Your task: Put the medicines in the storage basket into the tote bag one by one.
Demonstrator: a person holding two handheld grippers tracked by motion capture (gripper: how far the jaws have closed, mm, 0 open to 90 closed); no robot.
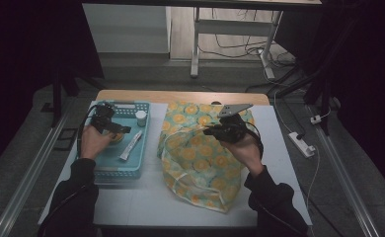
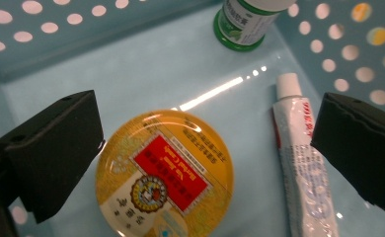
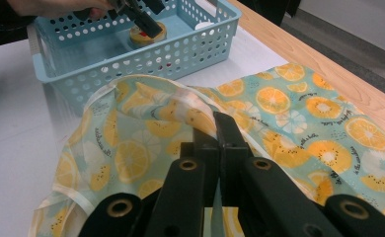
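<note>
The basket (image 1: 112, 173) is pale blue, its walls dotted with round holes. In it sits a round tin (image 2: 164, 174) with a golden-yellow lid and a red and cream label, a white tube (image 2: 303, 163) with red print, and a white bottle (image 2: 246, 22) with a green label. The cloth bag (image 1: 200, 158) is mint-blue, patterned with orange and yellow citrus slices. Both grippers' jaws are black.

A white power strip (image 1: 301, 144) lies on the grey floor — beside the table's (image 1: 146, 197) right edge.
</note>
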